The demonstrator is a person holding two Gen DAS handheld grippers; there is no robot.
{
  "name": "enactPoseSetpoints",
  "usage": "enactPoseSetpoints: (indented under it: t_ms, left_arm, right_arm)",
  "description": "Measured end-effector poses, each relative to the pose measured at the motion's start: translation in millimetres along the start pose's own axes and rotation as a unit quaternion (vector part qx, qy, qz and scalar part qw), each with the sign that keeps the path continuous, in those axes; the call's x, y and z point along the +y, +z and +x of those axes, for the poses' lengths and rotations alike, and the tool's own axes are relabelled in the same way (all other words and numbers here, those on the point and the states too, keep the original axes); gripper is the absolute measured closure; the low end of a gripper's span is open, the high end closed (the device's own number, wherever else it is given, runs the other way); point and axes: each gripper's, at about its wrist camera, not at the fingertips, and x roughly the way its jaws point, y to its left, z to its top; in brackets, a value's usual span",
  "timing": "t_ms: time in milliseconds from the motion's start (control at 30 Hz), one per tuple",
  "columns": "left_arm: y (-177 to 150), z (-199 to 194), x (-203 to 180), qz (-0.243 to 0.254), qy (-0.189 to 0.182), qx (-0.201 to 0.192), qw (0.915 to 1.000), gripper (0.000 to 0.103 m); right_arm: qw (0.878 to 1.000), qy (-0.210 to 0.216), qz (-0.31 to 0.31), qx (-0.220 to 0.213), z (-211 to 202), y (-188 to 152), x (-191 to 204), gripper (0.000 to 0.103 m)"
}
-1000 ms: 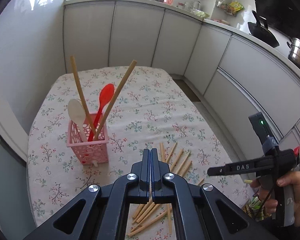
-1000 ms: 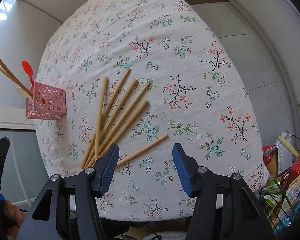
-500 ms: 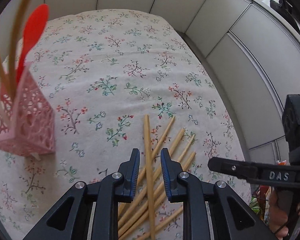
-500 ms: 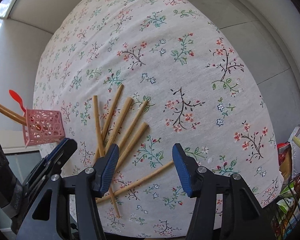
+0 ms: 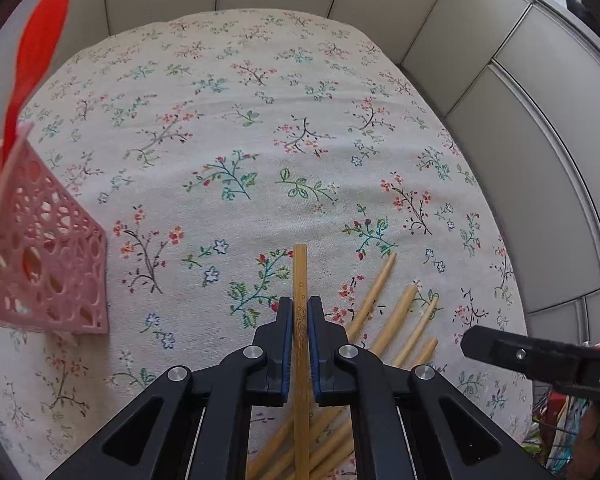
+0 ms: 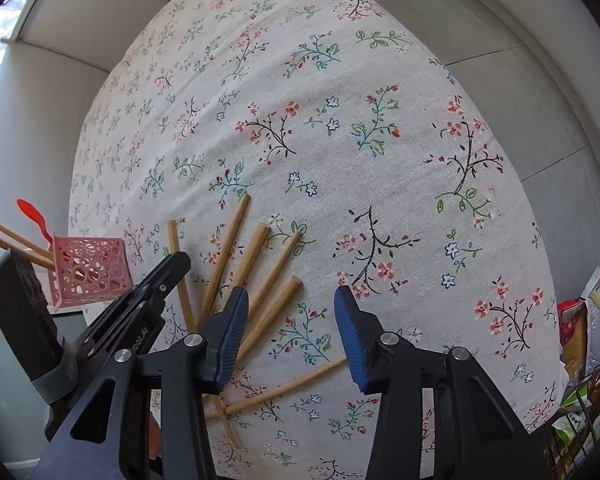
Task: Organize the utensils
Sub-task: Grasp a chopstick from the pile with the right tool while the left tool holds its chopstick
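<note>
In the left wrist view we see the utensil holder (image 5: pixel 44 264) on the bench (image 5: pixel 260 120) at the left edge of the frame, a spoon (image 5: pixel 36 60) standing in it, while the loose chopsticks (image 5: pixel 400 320) fan out at lower right. One chopstick (image 5: pixel 300 276) runs up the lower middle between the fingers of our left claw (image 5: pixel 299 312). In the right wrist view our right claw (image 6: pixel 290 332) sits at the bottom centre over the fan, the holder at middle left.
</note>
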Motion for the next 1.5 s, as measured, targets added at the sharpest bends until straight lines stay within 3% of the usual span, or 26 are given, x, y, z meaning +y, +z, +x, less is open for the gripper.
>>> enactPoseSetpoints:
  t_ms: [200, 567, 933, 1100, 1267, 1500]
  left_arm:
    - [-11.0, -45.8, 8.3, 0.020, 0.018, -0.043, 0.9987, 0.096]
    - [-27.6, -108.1, 32.5, 0.016, 0.013, -0.096, 0.9952, 0.096]
    - [-27.1, -105.7, 39.0, 0.020, 0.015, -0.086, 0.9960, 0.096]
    - [-26.6, -104.3, 38.1, 0.017, 0.026, -0.089, 0.9955, 0.096]
    - [-28.5, -107.9, 36.7, 0.017, 0.031, -0.098, 0.9946, 0.096]
    - [-28.7, -112.2, 46.3, 0.007, 0.036, -0.104, 0.9940, 0.096]
  right_arm:
    - [1.000, 0.017, -0.020, -0.005, 4.0, 11.0, 19.9, 0.067]
    - [0.999, 0.024, -0.026, 0.000, 34.6, 32.4, 53.2, 0.075]
    - [0.992, -0.110, -0.059, -0.009, 63.2, 31.3, 79.6, 0.078]
    - [0.983, -0.165, -0.070, -0.034, 67.9, 26.0, 92.7, 0.089]
    - [0.986, -0.149, -0.047, -0.048, 66.4, 25.2, 89.8, 0.092]
    - [0.995, -0.088, -0.020, -0.046, 61.9, 28.9, 74.1, 0.094]
